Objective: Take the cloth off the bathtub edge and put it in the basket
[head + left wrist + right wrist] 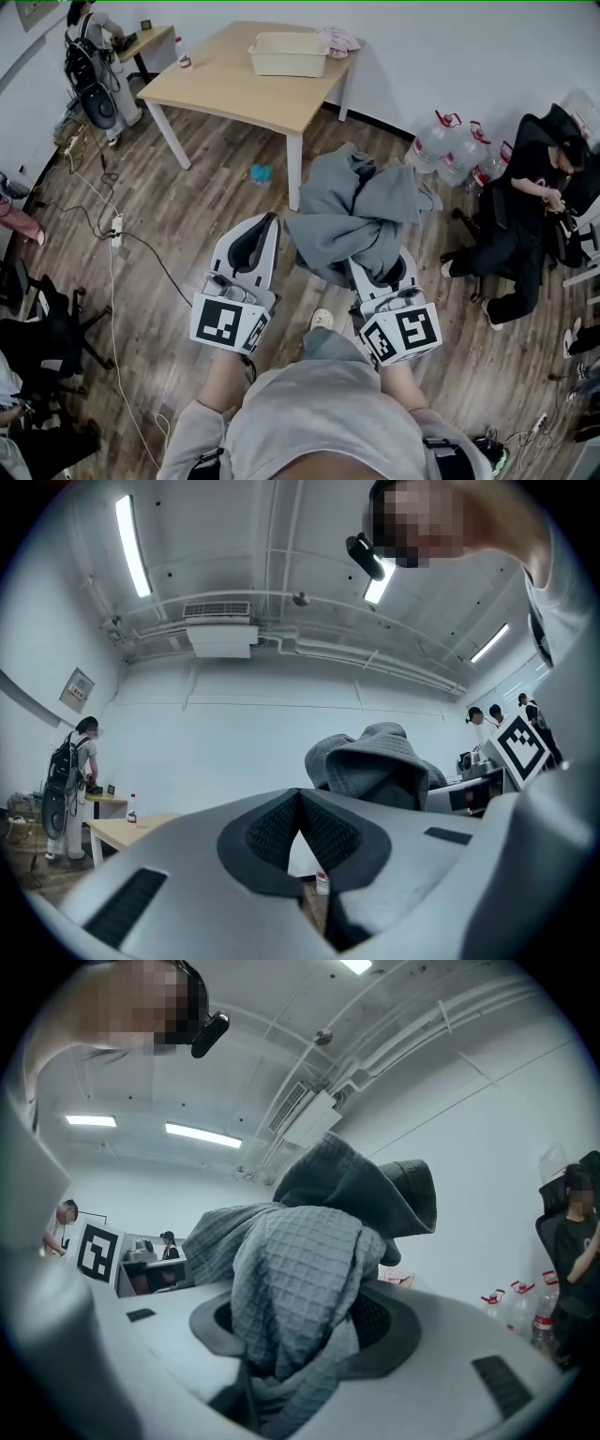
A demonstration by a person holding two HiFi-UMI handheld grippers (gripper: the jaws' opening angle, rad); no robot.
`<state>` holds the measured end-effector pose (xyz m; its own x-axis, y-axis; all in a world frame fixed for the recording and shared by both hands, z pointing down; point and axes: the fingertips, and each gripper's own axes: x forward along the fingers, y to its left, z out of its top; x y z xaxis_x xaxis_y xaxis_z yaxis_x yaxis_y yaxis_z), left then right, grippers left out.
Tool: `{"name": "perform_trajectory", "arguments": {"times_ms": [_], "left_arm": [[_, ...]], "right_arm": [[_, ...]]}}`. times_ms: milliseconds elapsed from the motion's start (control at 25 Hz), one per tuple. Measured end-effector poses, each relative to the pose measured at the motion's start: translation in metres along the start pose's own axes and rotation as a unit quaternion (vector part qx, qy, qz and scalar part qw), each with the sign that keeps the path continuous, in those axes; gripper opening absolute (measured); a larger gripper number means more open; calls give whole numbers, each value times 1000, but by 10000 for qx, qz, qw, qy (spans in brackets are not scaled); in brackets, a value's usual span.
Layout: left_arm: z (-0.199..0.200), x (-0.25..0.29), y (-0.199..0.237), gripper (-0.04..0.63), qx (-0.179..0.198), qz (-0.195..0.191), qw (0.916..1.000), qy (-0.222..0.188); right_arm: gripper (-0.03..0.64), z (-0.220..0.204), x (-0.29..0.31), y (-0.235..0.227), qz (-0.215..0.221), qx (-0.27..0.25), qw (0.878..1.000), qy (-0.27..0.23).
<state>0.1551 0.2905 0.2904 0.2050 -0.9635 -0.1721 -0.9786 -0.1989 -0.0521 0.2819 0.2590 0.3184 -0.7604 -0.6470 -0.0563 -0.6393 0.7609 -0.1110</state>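
Head view, steeply down over a wooden floor [187, 225]: gray waffle-weave cloth [361, 211] bunched high in the right gripper [380, 270], clamped between the jaws and spilling over both sides of them, clear of the floor. Held to the right of the left gripper [263, 225], near but not touching it.

Right gripper view: cloth [300, 1279] wedged between the dark pads of the right gripper [305, 1335], folds heaped above them and a tail hanging down through the gap.

Left gripper view: left gripper [300, 794] closed at the tips, pads meeting in a point, nothing pinched between them. Hump of cloth [370, 761] visible just beyond, on the right.

Both grippers pointed toward a light wooden table [234, 89] well ahead, marker cubes [228, 323] at the ends nearest the wearer. On the table, toward its far edge, a cream basket [286, 64], with a pink bundle [339, 40] lying just beside it. Cloth well apart from the basket.

On the floor near the table leg, a small teal object [261, 173], too small to identify. Against the wall at right, a cluster of large water bottles [441, 145]; beside them, a person in black [525, 202], seated. At far left, another person [89, 52] standing at a small desk [145, 42].
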Motion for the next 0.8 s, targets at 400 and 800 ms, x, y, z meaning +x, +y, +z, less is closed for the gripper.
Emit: {"name": "perform_trajectory", "arguments": {"times_ms": [400,800], "left_arm": [[-5,86,11,-3,98,83,9999,-90],[-14,143,17,-3,226,310,9993,-10]], "right_arm": [[218,17,59,-69,194,-56,9997,-117],[218,18,104,-119,542,40,9985,-107]]}}
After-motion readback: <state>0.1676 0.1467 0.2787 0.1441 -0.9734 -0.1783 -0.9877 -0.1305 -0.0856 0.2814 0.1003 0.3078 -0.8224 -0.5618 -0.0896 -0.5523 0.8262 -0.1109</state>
